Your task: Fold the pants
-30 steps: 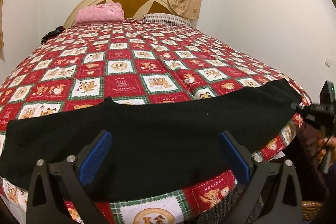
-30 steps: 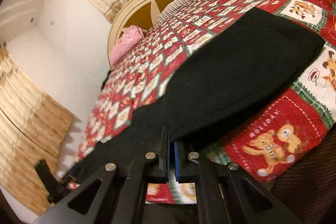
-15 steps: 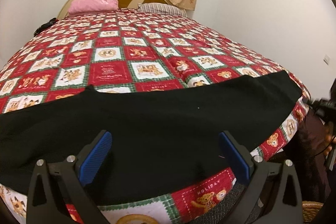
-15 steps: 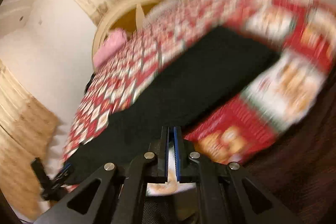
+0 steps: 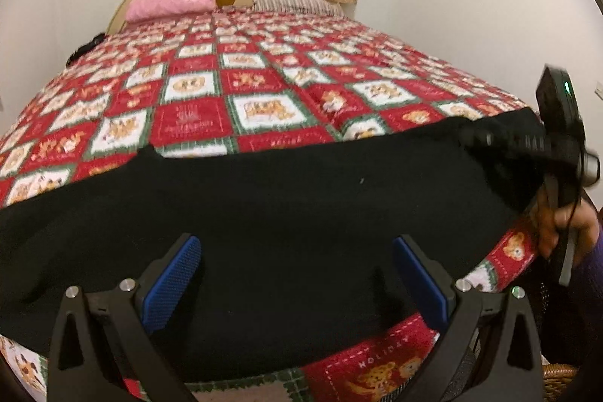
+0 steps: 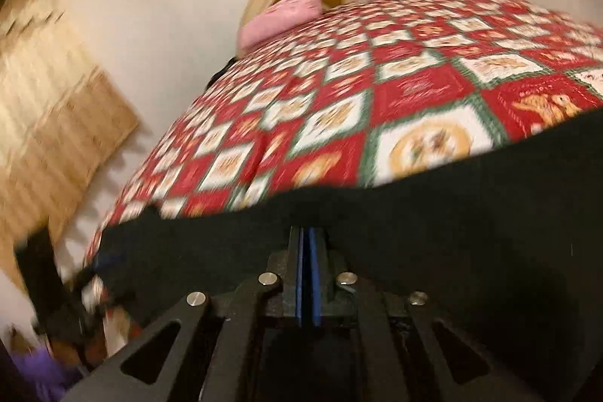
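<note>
Black pants (image 5: 286, 213) lie flat along the bed's near edge, over the quilt (image 5: 226, 108). My left tool (image 5: 297, 274) hovers above them, jaws wide, empty. Right tool (image 6: 308, 274) sits pinched closed at the pants' right end (cloth caught? can't tell). Risk: closed jaws just shove and bunch the fabric off the edge.

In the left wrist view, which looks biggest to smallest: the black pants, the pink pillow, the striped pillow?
1. Black pants, by far, though nearest the camera.
2. Pink pillow and striped pillow look about alike, both far off; no ranking.
</note>
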The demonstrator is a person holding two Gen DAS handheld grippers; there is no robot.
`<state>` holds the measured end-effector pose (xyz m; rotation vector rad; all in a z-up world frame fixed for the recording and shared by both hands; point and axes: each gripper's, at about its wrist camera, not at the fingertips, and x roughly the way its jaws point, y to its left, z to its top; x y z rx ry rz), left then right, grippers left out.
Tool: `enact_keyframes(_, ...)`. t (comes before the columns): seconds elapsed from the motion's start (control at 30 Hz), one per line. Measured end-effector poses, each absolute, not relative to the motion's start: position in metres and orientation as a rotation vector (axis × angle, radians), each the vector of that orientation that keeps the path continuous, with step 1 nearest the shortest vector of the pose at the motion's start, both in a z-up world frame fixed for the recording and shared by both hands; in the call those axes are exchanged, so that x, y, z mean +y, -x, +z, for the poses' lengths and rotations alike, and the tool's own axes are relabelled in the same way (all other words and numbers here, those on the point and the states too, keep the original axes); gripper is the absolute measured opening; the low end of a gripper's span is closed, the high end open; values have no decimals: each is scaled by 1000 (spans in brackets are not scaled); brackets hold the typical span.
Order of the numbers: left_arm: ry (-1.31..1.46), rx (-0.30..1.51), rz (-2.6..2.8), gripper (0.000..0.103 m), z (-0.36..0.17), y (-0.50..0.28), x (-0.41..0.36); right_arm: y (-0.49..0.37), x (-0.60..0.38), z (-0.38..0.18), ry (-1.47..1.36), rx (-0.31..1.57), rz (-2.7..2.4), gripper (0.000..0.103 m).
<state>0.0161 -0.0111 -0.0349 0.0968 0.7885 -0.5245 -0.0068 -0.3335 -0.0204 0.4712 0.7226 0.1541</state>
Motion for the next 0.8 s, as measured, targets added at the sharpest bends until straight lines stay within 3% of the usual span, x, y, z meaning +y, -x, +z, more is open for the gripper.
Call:
enact_keyframes(0.27, -46, 771, -548, 103, -34, -17, -3, 67, -355, 31, -452, 592, 177, 5)
enact_keyframes(0.4, -80, 757, -526, 103, -35, -25, -11, 57, -376, 15, -343, 720, -47, 5)
enact_keyframes(0.5, -95, 776, -455, 103, -44, -34, -6, 61, -399, 13, -322, 670, -79, 1)
enact_keyframes(0.7, -133, 771, -431, 103, -48, -30, 5, 99, -467, 14, -682, 515, -108, 4)
enact_keyframes(0.8, -110, 774, -441, 103, -46, -30, 3, 107, -464, 22, -630, 459, -149, 4)
